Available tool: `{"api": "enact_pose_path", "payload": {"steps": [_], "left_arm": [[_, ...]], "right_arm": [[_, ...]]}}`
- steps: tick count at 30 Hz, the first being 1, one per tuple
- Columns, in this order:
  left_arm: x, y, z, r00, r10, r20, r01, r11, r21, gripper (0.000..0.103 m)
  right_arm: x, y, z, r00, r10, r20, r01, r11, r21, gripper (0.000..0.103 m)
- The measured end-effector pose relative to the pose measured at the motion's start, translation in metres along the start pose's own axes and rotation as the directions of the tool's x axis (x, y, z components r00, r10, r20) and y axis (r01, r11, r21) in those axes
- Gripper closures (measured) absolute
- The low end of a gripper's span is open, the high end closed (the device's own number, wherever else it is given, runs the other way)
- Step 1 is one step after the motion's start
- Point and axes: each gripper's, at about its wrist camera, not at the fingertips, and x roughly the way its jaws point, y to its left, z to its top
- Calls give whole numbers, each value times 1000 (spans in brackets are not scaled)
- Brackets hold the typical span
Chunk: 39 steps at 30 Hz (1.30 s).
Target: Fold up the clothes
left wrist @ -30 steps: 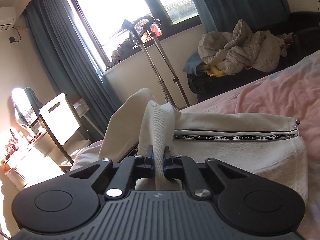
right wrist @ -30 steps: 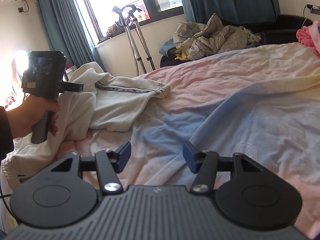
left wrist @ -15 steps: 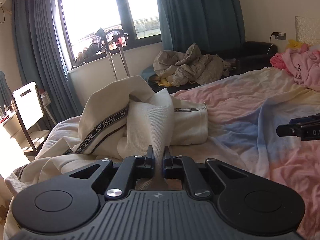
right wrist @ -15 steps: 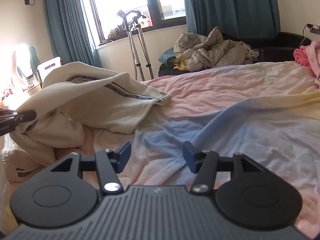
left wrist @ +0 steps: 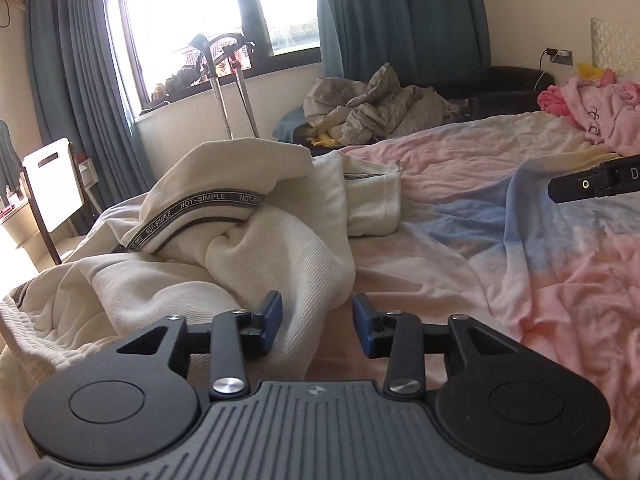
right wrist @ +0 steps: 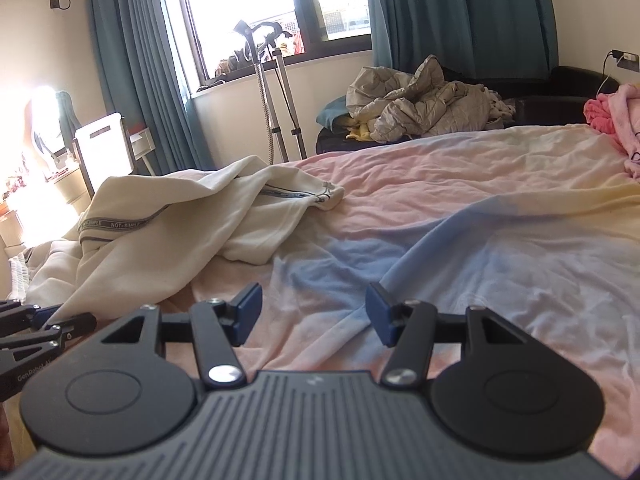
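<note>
A cream garment (left wrist: 248,248) with a grey "NOT-SIMPLE" stripe lies crumpled on the left of the bed; it also shows in the right wrist view (right wrist: 192,224). My left gripper (left wrist: 316,324) is open, with a fold of the cream cloth lying between its blue fingers but not clamped. My right gripper (right wrist: 314,312) is open and empty above the pastel bedsheet (right wrist: 460,248), to the right of the garment. The left gripper's tips show at the left edge of the right wrist view (right wrist: 44,328).
A pink garment (left wrist: 600,112) lies at the bed's far right. A grey quilt pile (left wrist: 372,108) sits on a dark sofa by the window. A garment steamer stand (right wrist: 272,92) and a white chair (right wrist: 104,152) stand beyond the bed's left side.
My left gripper has opened and let go of the cream cloth it was pinching. The garment has dropped into a heap on the bed. The right gripper stays open.
</note>
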Motion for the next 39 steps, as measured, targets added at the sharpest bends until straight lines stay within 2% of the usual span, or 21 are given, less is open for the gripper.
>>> {"api": "enact_pose_path", "payload": {"steps": [1,3,6,8,10,12,14,16,17,19,22,27,29,32,36,39], "left_arm": [[0,-4,1,1000,8,18,-9,1000,17,33],[4,-15,3,999,16,49,-20,997,70,33],[23,-32,9,999,27,48,-34,988,153,33],[40,-43,13,997,66,36,-72,977,201,33],[64,-58,15,990,144,5,-139,947,289,33],[85,-66,15,982,191,-12,-175,923,342,33],[102,-69,15,973,227,-28,-203,913,355,45],[111,-65,19,967,252,-45,-224,917,330,89],[111,-60,23,966,251,-54,-225,929,293,93],[100,-51,27,974,225,-36,-210,948,240,97],[63,-38,33,983,184,29,-186,968,166,97],[-4,-14,29,995,66,73,-66,998,1,99],[-29,-7,19,993,25,112,-18,998,-57,103],[-52,-10,0,985,24,173,-14,998,-59,103],[-47,-5,-9,991,1,136,18,990,-139,103],[-42,2,-9,991,9,136,16,983,-181,103]], "right_arm": [[-1,-1,1,1000,1,4,-1,1000,5,45],[-3,-2,2,1000,2,11,-2,1000,14,45],[-7,-5,5,1000,6,24,-7,1000,29,45],[-9,-8,6,1000,6,31,-7,999,42,44],[-9,-11,8,999,7,34,-9,998,57,44],[-10,-14,9,999,13,37,-15,998,66,44],[-10,-16,9,999,17,39,-20,997,68,44],[-8,-17,8,999,13,35,-15,998,57,44],[-7,-18,7,999,13,32,-15,998,57,44],[-5,-19,6,999,19,25,-21,997,68,44],[-3,-22,5,1000,27,15,-29,996,86,44],[0,-24,3,999,41,6,-41,994,103,44],[3,-23,2,998,59,0,-59,990,129,44],[10,-22,2,995,95,-12,-92,978,185,44],[18,-20,2,989,144,-25,-133,956,260,44],[25,-19,1,983,181,-32,-162,935,315,44]]}}
